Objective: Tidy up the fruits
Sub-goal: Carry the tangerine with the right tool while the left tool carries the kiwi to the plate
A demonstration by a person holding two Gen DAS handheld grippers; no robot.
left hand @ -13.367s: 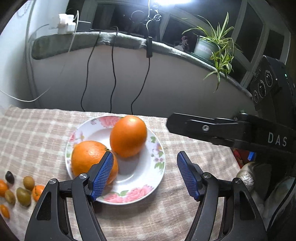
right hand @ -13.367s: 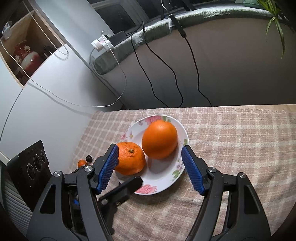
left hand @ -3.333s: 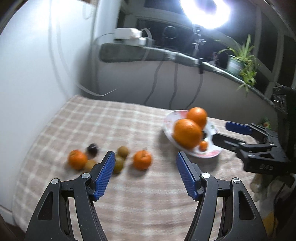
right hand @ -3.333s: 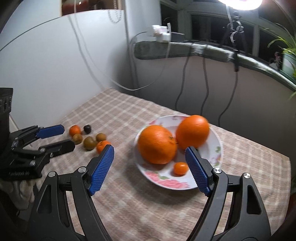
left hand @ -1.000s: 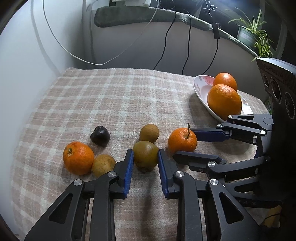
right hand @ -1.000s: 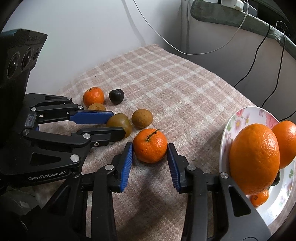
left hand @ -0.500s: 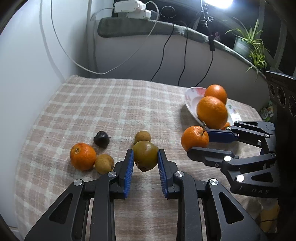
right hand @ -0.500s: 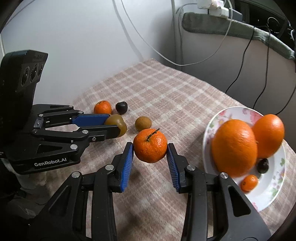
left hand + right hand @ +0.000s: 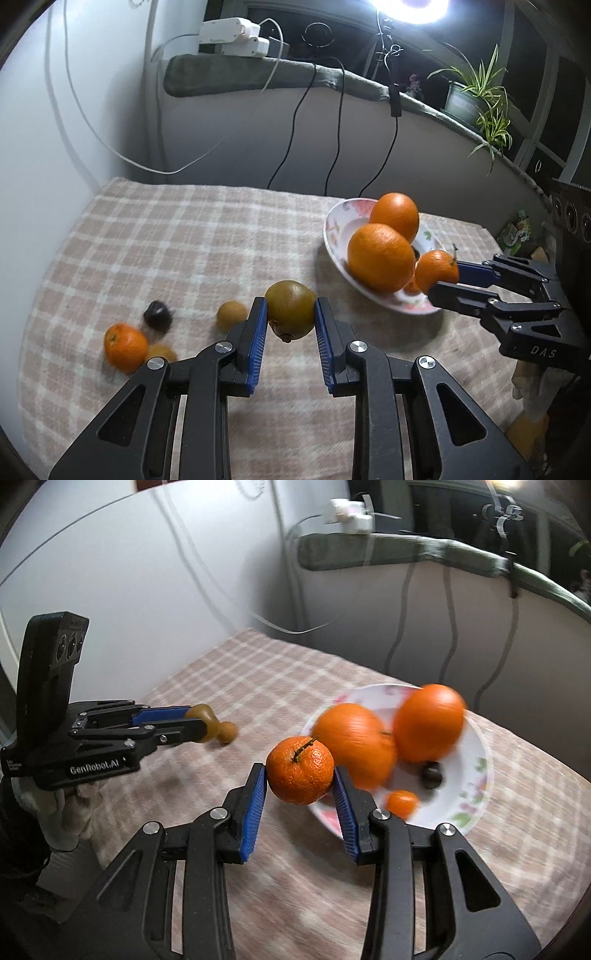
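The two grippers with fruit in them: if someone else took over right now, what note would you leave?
Left gripper: shut on a greenish-brown kiwi-like fruit, lifted off the checked cloth.
Right gripper: shut on a stemmed orange tangerine, at the near rim of the flowered white plate.
Done: two big oranges, a tiny orange fruit and a dark berry sit on the plate.
Left: set both held fruits down; on the cloth remain a small orange, a dark fruit and two brownish fruits.
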